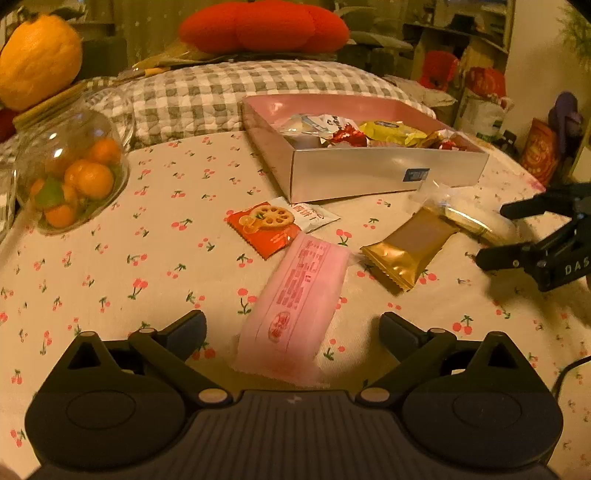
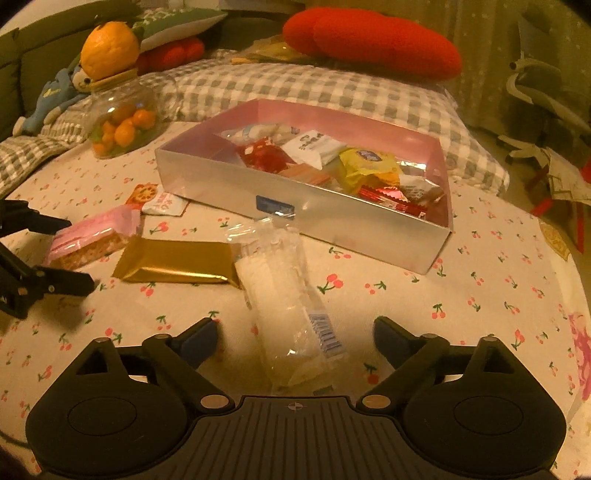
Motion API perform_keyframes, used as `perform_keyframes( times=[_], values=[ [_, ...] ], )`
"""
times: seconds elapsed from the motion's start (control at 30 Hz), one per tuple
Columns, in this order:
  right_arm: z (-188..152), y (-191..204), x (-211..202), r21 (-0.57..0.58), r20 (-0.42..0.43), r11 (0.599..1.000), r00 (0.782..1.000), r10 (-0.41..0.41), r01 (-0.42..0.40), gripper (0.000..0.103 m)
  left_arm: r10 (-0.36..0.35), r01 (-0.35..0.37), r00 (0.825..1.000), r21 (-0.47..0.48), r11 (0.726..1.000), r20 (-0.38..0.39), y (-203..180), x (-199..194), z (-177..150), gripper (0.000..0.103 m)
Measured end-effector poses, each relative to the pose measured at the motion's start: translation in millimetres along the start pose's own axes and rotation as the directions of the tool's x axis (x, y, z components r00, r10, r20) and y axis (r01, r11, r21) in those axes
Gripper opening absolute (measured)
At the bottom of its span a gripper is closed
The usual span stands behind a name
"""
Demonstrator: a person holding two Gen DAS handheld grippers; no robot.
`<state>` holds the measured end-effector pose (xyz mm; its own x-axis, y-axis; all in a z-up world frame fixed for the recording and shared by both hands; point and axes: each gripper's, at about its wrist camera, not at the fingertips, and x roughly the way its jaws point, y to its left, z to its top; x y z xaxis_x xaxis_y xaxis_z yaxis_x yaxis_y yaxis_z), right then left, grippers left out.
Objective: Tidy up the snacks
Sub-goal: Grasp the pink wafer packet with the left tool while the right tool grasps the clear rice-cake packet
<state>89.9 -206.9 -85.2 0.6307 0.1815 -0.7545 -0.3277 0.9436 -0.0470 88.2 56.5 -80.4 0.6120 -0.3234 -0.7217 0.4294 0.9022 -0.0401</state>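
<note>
On the cherry-print cloth, a pink packet (image 1: pixel 295 306) lies between the fingers of my left gripper (image 1: pixel 293 325), which is open and not touching it. A clear packet with a white snack (image 2: pixel 280 288) lies between the fingers of my right gripper (image 2: pixel 297 328), also open with the pads apart from the wrapper. A gold packet (image 1: pixel 406 251) rests between the two. Behind the pink packet lie a red lotus-root packet (image 1: pixel 266 229) and a small white one (image 1: pixel 314 216). The silver box with a pink inside (image 1: pixel 369 173) holds several wrapped snacks.
A glass jar of small oranges (image 1: pixel 70 173) stands at the left with an orange plush fruit on its lid. A checked cushion (image 1: pixel 221 96) and a red cushion (image 1: pixel 262 26) lie behind the box. Shelves and clutter fill the far right.
</note>
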Motion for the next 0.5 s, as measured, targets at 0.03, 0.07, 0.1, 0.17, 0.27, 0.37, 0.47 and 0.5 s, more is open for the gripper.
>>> perform_keyframes(
  times=[0.03, 0.07, 0.1, 0.17, 0.27, 0.37, 0.47, 0.5],
  values=[
    [0.6, -0.6, 1.6, 0.005, 0.004, 1.0, 1.0, 0.0, 0.0, 0.096, 0.003, -0.003, 1.0, 0.001, 1.0, 0.002, -0.4, 1.1, 0.9, 0.1],
    [1.4, -1.0, 3.2, 0.01, 0.006, 1.0, 1.0, 0.0, -0.001, 0.097, 0.005, -0.005, 1.0, -0.002, 1.0, 0.005, -0.4, 2.0, 1.7, 0.1],
    [2.3, -1.2, 4.3, 0.014, 0.008, 1.0, 1.0, 0.0, 0.0, 0.097, 0.007, -0.007, 1.0, -0.007, 1.0, 0.007, -0.1, 2.6, 2.5, 0.1],
    [4.4, -0.8, 6.5, 0.019, 0.01, 1.0, 1.0, -0.003, 0.003, 0.097, 0.012, -0.012, 1.0, -0.015, 1.0, 0.01, 0.7, 3.3, 3.7, 0.099],
    [7.0, 1.3, 8.9, 0.02, 0.013, 1.0, 1.0, -0.01, 0.009, 0.096, 0.022, -0.021, 1.0, -0.031, 0.999, 0.014, 1.2, 3.3, 6.4, 0.091],
    [8.5, 4.6, 10.0, 0.012, 0.018, 1.0, 1.0, -0.013, 0.012, 0.094, 0.028, -0.027, 0.999, -0.047, 0.999, 0.016, 2.3, 1.8, 9.0, 0.079],
    [9.7, 10.0, 9.8, -0.006, 0.025, 1.0, 1.0, -0.009, 0.009, 0.092, 0.029, -0.028, 0.999, -0.064, 0.998, 0.016, 3.0, 0.6, 11.4, 0.069],
    [10.0, 11.8, 9.4, -0.014, 0.029, 1.0, 1.0, -0.011, 0.012, 0.091, 0.029, -0.028, 0.999, -0.066, 0.997, 0.013, 3.0, 0.5, 12.1, 0.067]
  ],
)
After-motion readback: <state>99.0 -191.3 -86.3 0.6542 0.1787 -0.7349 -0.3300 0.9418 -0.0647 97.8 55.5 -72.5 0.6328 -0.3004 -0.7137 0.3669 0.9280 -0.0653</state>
